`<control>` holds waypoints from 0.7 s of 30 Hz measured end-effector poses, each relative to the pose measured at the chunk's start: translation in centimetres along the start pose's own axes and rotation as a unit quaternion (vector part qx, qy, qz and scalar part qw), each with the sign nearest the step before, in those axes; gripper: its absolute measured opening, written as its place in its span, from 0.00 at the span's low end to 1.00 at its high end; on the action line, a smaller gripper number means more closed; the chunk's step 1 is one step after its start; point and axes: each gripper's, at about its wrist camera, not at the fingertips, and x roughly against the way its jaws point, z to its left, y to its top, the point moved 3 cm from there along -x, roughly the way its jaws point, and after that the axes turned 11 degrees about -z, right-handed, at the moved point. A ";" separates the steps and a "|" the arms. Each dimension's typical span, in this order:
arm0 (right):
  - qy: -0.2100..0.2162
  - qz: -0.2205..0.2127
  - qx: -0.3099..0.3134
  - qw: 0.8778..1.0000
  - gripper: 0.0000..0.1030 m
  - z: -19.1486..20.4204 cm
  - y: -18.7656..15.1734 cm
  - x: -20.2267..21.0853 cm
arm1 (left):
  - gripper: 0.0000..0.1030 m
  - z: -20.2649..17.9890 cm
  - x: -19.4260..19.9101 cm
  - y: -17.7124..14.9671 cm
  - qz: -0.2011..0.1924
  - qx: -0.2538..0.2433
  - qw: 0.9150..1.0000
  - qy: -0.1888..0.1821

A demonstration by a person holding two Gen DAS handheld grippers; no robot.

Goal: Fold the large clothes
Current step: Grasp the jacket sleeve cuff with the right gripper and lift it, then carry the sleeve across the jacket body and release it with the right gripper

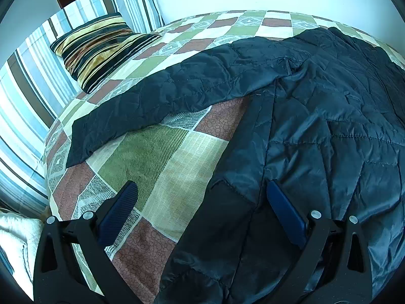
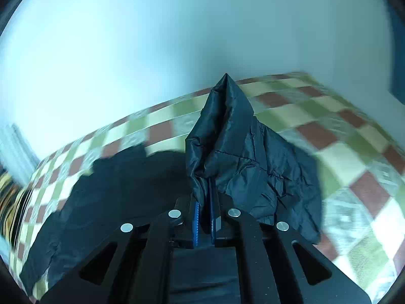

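Item under handling: one dark quilted jacket (image 1: 316, 106), lying on a bed with a checked bedspread (image 1: 162, 152).

Position: the jacket body occupies the right and near part of the left wrist view. One sleeve (image 1: 157, 93) runs out flat to the far left, toward a striped cushion (image 1: 98, 48) at the head of the bed, without touching it. No fold is visible in this part of the garment.

Left gripper (image 1: 201, 195): jaws wide apart, holding nothing. One finger hangs over bare bedspread, the other over the near edge of the jacket. Whether either finger touches the cloth cannot be told.

Right gripper (image 2: 204, 210): jaws narrow, clamped on a bunch of jacket fabric (image 2: 227, 136), which stands up in a peak above the bed. Which part of the garment this is cannot be confirmed. The background is smeared, so detail there is unreliable.

Assessment of progress: early stage. The pictures suggest one side is being lifted for a first fold. Judged remaining: the left sleeve to be brought in, the body to be folded, and the result to be flattened.
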 end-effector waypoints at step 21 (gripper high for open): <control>0.169 0.169 0.145 0.960 0.06 23.2 -14.4 -6.3 | 0.98 -0.7 -0.3 -0.5 -0.011 -0.001 1.000 0.003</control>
